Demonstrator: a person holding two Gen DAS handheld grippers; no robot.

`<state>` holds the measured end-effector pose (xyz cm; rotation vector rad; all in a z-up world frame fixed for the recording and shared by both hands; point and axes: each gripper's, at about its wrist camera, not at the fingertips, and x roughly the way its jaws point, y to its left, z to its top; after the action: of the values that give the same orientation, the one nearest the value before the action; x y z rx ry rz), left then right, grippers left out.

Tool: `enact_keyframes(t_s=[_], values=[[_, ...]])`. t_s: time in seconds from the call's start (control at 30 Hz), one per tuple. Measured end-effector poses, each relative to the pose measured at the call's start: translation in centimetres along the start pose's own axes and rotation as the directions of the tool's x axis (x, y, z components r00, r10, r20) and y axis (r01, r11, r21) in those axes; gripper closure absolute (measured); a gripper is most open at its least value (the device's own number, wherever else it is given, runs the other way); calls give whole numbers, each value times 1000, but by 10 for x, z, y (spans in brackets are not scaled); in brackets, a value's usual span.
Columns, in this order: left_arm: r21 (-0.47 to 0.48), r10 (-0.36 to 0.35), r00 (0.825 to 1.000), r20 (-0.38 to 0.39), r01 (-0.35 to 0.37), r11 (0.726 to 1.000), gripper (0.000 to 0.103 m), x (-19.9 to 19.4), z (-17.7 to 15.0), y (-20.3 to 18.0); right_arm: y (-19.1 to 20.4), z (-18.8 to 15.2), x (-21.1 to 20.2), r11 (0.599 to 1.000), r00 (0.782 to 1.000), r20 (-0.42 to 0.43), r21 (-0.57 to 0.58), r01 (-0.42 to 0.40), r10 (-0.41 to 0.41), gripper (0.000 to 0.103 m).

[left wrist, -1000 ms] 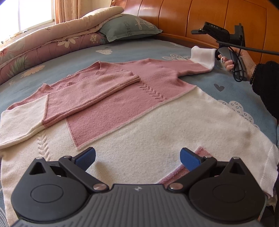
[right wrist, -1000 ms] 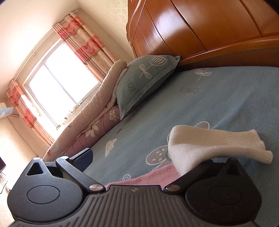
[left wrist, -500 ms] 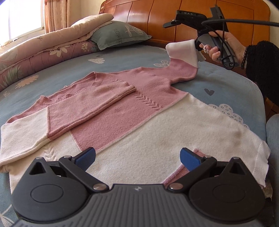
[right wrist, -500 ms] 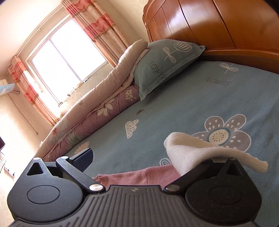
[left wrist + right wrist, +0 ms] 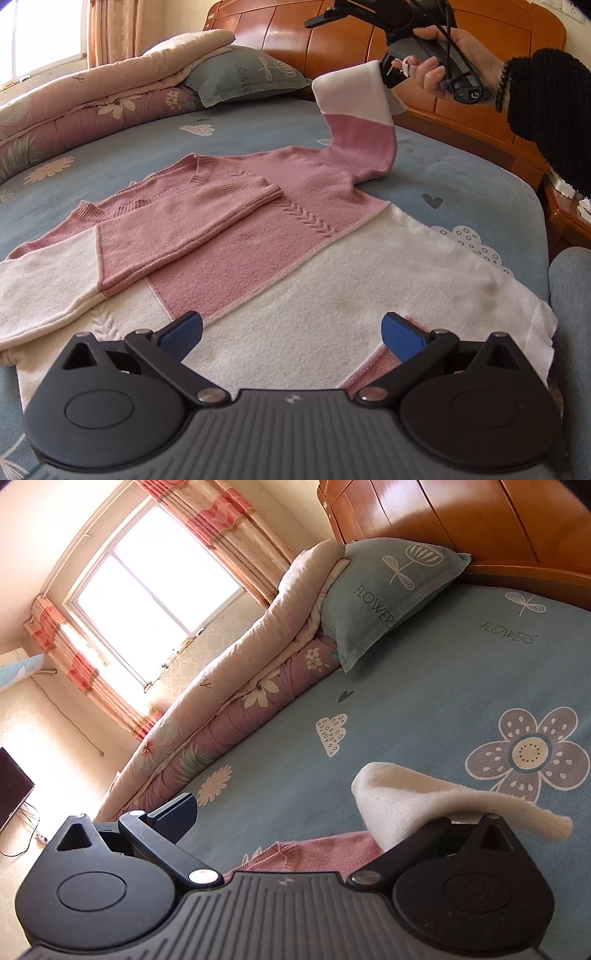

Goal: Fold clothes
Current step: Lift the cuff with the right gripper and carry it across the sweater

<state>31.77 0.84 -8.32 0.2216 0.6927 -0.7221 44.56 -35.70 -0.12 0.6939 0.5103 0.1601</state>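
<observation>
Left wrist view: the sweater (image 5: 288,266) lies flat on the bed (image 5: 480,192), one sleeve already across its chest; the left tool (image 5: 291,328) hovers spread over the hem. The right tool (image 5: 391,70) lifts the other sleeve (image 5: 358,122) at the far right, so the chest lies leftward of it. Right wrist view: the cuff (image 5: 424,805) drapes over one finger; whether the right tool (image 5: 314,823) pinches it I cannot tell.

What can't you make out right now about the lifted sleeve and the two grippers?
- Right gripper grip: in the right wrist view the white cuff drapes over one finger, hiding the contact.
- Sweater hem: left wrist view, covered by the left gripper body.
- Right gripper fingertips: left wrist view, behind cuff and hand.
</observation>
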Motion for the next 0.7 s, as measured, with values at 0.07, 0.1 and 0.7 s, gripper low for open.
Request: enact_keyframes(t_s=[0.07, 0.1, 0.7], values=[[-8, 10, 1000, -5, -10, 1000, 1, 1, 0, 2, 12, -1, 6, 1000, 1000, -15, -25, -13, 13, 0], [-10, 12, 1000, -6, -12, 1000, 1, 0, 0, 3, 17, -2, 9, 999, 1000, -22, -37, -19, 18, 0], [-33, 16, 1000, -4, -16, 999, 1, -3, -6, 12, 86, -26, 48, 982, 983, -115, -108, -155, 143, 0]])
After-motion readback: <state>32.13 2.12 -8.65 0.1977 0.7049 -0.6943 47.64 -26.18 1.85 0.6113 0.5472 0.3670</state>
